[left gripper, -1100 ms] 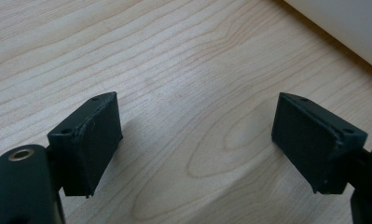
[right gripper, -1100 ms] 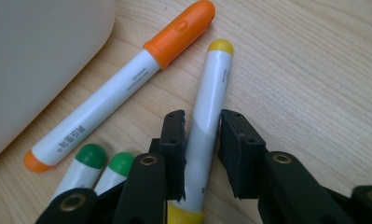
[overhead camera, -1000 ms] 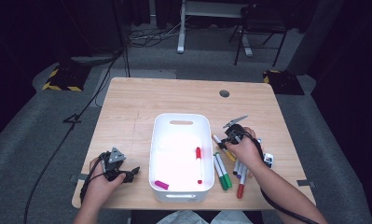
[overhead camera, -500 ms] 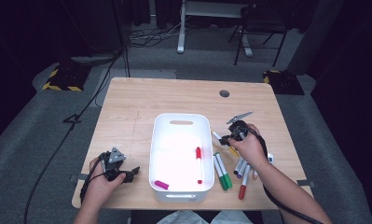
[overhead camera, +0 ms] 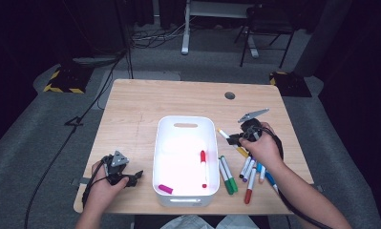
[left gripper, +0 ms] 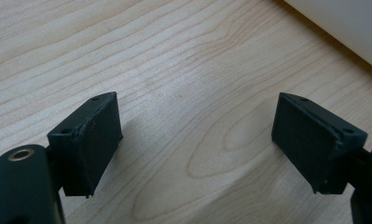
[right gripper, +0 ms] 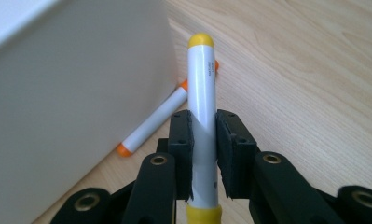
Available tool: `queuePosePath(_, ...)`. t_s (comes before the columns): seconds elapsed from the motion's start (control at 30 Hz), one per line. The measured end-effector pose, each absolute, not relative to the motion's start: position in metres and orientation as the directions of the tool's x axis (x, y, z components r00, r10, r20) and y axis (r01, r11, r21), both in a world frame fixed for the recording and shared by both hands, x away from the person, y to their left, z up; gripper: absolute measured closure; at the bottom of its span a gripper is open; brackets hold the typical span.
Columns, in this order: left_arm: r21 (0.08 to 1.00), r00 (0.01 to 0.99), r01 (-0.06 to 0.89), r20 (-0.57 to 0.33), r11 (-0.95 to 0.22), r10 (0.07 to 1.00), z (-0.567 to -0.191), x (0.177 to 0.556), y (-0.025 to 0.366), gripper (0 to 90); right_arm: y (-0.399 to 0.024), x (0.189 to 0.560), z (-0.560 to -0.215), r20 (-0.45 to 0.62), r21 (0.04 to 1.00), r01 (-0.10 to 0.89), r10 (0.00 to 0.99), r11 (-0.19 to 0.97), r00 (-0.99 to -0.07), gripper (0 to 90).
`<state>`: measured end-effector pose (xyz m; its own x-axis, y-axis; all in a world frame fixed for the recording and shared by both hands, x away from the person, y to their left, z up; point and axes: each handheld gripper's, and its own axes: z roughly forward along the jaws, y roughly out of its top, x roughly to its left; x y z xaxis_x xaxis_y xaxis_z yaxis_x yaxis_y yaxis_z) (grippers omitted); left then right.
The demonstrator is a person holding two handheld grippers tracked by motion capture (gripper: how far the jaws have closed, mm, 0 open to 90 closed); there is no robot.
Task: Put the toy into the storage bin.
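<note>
A: Yellow-capped marker [right gripper: 201, 121], clamped between the pads of the right claw [right gripper: 203, 135]. The grip sits low on the barrel, so most of the length sticks out past the pads toward the far cap.

B: Where is it relative to the bin?

A: Off the desk [overhead camera: 131, 119], just beside the right wall of the white bin [overhead camera: 184, 121], not over the opening. In the high view the right claw [overhead camera: 234, 140] hovers between that wall and the loose markers [overhead camera: 248, 171] lying on the wood.

B: So what could spoil it?

A: First, the long free end. If the hand swings sideways toward the bin too low, I judge the tip could knock the rim and twist the marker in the pads, or pop it out. Second, an orange-tipped marker [right gripper: 158, 116] lies on the desk right against the bin wall, below the held one. A dip could bump it.

B: And the release?

A: Let go before the marker is over the opening and it lands on the rim or rolls back among the others. Inside the bin a red marker [overhead camera: 203, 168] and a magenta piece [overhead camera: 165, 189] already lie, but there is room.

B: The other hand?

A: The left claw [left gripper: 193, 140] stands released over bare wood at the desk's near left corner, nothing between its pads, well apart from the bin. No risk there.
</note>
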<state>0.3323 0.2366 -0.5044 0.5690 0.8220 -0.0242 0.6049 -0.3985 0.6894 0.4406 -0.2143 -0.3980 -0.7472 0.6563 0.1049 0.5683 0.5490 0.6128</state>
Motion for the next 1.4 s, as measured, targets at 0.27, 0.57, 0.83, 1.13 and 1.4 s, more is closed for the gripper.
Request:
queuePosePath(0.27,0.689,0.568,0.605,-0.022,-0.399,0.823,-0.504,0.332,0.237,16.3,-0.214,0.422,-0.371,0.094,0.639,0.527,0.623,0.561,-0.777,77.0)
queuePosePath(0.57,0.689,0.568,0.605,-0.022,-0.4,0.823,-0.504,0.332,0.237,16.3,-0.205,0.397,-0.343,0.076,0.674,0.462,0.567,0.577,-0.82,77.0)
queuePosePath(0.83,0.689,0.568,0.605,-0.022,-0.4,0.823,-0.504,0.332,0.237,16.3,-0.187,0.38,-0.328,0.079,0.677,0.429,0.52,0.598,-0.85,77.0)
queuePosePath(1.13,0.689,0.569,0.605,-0.024,-0.399,0.822,-0.504,0.332,0.237,16.3,-0.164,0.366,-0.32,0.061,0.68,0.372,0.457,0.632,-0.887,77.0)
queuePosePath(1.4,0.689,0.569,0.605,-0.023,-0.399,0.822,-0.504,0.332,0.237,16.3,-0.142,0.358,-0.319,0.059,0.674,0.331,0.398,0.661,-0.916,77.0)
